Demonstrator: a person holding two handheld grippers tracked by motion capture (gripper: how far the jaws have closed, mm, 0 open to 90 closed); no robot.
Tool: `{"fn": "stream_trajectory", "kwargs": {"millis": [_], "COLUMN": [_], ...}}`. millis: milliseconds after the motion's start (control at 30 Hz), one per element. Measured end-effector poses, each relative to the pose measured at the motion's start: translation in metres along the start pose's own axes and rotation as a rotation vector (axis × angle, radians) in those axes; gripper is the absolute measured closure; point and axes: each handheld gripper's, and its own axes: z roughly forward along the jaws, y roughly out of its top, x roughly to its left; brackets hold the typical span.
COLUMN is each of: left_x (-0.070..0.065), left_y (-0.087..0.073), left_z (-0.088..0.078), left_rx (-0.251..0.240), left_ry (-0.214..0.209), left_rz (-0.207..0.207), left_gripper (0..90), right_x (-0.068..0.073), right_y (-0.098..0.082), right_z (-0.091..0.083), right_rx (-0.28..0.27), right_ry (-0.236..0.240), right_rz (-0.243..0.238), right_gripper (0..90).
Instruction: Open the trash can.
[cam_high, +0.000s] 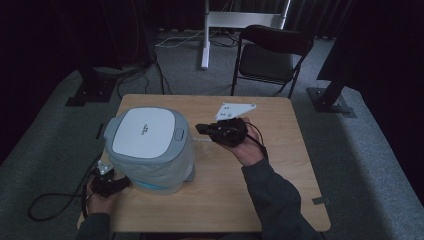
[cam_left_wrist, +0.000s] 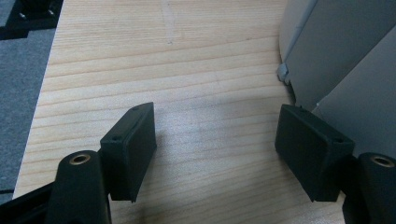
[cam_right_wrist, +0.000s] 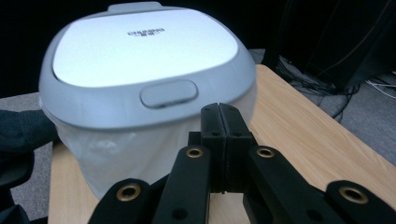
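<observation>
Bin with its grey-and-white lid sits on the left half of the wooden table, a thin plastic liner bagging out around its body. I judge it light and hollow — likely to slide or tip if I push high on one side. The shell looks stiff and smooth, poor for pinching; the liner is soft and would tear or slip. The best spot to work seems the oval button on the front of the lid rim, which faces my right gripper.

That right gripper hovers just beside the bin's right flank with its jaws pressed together, holding nothing — a blunt tip good for poking. My left gripper stands with jaws wide apart over bare wood, empty, the bin's wall close at one side, near the table's front-left corner.

Room is generous to the right of the bin; on the left the table edge is close, so a shove that way risks sending it off.
</observation>
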Motion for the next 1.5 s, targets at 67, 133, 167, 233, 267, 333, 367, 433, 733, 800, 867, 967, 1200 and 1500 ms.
{"fn": "stream_trajectory", "kwargs": {"millis": [67, 133, 167, 233, 267, 333, 367, 433, 733, 800, 867, 967, 1200, 1500], "left_x": [0.000, 0.000, 0.000, 0.000, 0.000, 0.000, 0.000, 0.000, 0.000, 0.000, 0.000, -0.001, -0.001, -0.001], "left_y": [0.000, 0.000, 0.000, 0.000, 0.000, 0.000, 0.000, 0.000, 0.001, 0.001, 0.001, 0.001, 0.001, 0.001], "left_z": [0.000, 0.000, 0.000, 0.000, 0.000, 0.000, 0.000, 0.000, 0.000, 0.000, 0.000, 0.001, 0.001, 0.001], "left_rx": [0.000, 0.000, 0.000, 0.000, 0.000, 0.000, 0.000, 0.003, 0.011, 0.011, 0.010, 0.003, 0.004, 0.004], "left_ry": [0.000, -0.002, -0.002, -0.002, -0.001, -0.001, -0.001, -0.001, -0.005, -0.005, -0.005, -0.005, -0.007, -0.008], "left_rz": [0.001, 0.001, 0.001, 0.001, 0.001, 0.001, 0.000, 0.003, 0.014, 0.014, 0.013, 0.006, 0.010, 0.011], "left_gripper": [29.6, 29.6, 29.6, 29.6, 29.6, 29.6, 29.6, 29.6, 29.7, 29.7, 29.7, 29.7, 29.7, 29.8], "right_x": [0.002, 0.003, 0.005, 0.007, 0.009, 0.011, 0.012, 0.013, 0.016, 0.016, 0.016, 0.016, 0.015, 0.016], "right_y": [0.003, 0.005, 0.006, 0.008, 0.009, 0.010, 0.010, 0.011, 0.016, 0.017, 0.018, 0.018, 0.019, 0.019], "right_z": [0.003, 0.006, 0.008, 0.011, 0.012, 0.013, 0.015, 0.018, 0.031, 0.032, 0.034, 0.036, 0.040, 0.040], "right_rx": [-0.002, 0.000, 0.002, 0.004, 0.001, 0.000, 0.003, 0.006, 0.008, 0.001, 0.001, 0.005, 0.010, 0.020], "right_ry": [0.008, 0.014, 0.017, 0.015, 0.017, 0.025, 0.028, 0.036, 0.052, 0.059, 0.060, 0.061, 0.065, 0.063], "right_rz": [-0.006, -0.014, -0.014, -0.023, -0.028, -0.033, -0.030, -0.033, -0.039, -0.032, -0.034, -0.034, -0.027, -0.032], "right_gripper": [89.5, 89.5, 89.5, 89.5, 89.5, 89.5, 89.5, 89.5, 89.5, 89.5, 89.5, 89.6, 89.8, 90.0]}}
